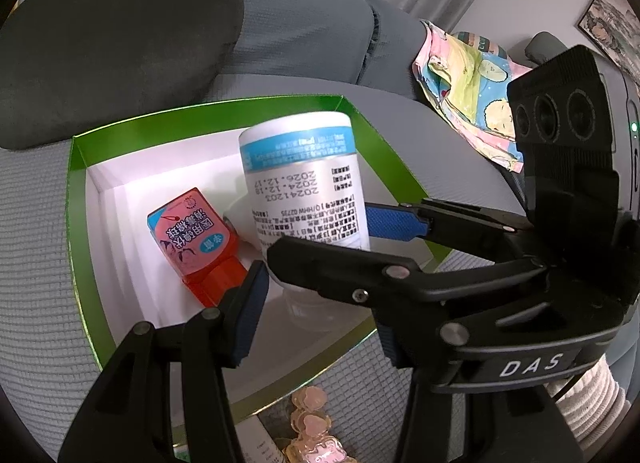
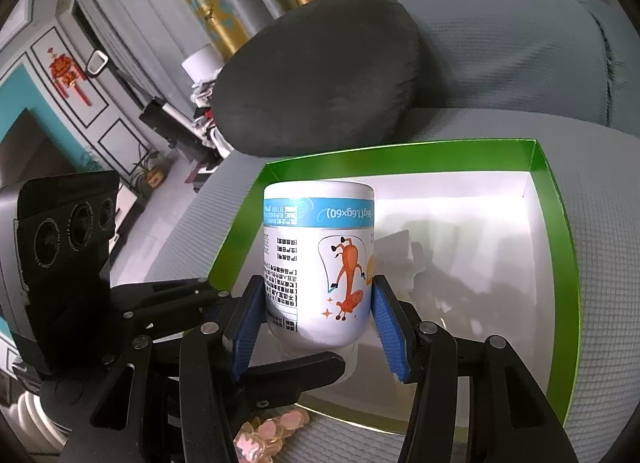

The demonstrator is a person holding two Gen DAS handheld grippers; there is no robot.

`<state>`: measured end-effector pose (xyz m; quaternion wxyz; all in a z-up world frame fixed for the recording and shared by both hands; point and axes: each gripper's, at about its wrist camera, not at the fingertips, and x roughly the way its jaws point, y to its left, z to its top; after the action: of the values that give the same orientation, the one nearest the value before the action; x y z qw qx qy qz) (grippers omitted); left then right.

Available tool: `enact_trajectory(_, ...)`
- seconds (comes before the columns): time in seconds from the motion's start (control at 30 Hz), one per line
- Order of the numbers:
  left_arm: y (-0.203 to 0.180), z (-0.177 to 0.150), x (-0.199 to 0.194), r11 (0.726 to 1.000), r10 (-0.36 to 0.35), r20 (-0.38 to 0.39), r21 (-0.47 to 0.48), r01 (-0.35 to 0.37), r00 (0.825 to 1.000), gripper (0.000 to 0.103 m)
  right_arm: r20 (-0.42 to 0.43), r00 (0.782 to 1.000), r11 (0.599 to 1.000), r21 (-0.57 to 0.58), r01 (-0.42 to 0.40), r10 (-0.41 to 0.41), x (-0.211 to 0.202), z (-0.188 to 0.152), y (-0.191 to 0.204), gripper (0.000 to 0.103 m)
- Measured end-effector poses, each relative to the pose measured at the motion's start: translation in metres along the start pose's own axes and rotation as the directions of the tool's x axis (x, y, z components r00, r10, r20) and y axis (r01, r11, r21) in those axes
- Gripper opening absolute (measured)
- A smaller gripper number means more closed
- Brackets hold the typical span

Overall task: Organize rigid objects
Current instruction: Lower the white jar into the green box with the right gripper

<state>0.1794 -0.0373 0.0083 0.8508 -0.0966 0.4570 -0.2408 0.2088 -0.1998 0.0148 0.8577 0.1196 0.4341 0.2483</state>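
White bottle (image 2: 318, 263): rigid, smooth-labelled, likely light plastic (slippery), held inverted over green-rimmed box (image 2: 558, 263), right gripper (image 2: 320, 327) jaws clamped at mid-body near the cap; left gripper (image 1: 316, 315) jaws apart.

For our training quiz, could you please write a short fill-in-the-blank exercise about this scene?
1. The right tool grips a white ___, printed text upside down.
2. The box has a ___ rim.
3. The red pack lies ___ the box.
4. The left tool holds ___.

Missing words: bottle; green; inside; nothing
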Motion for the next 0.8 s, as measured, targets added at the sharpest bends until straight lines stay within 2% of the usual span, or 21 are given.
enact_trajectory(0.8, 0.008, 0.001, 0.011, 0.999, 0.024, -0.059, -0.044, -0.026, 0.998, 0.049, -0.035, 0.996, 0.996, 0.023, 0.083, -0.083, 0.014, 0.007, 0.003, 0.055)
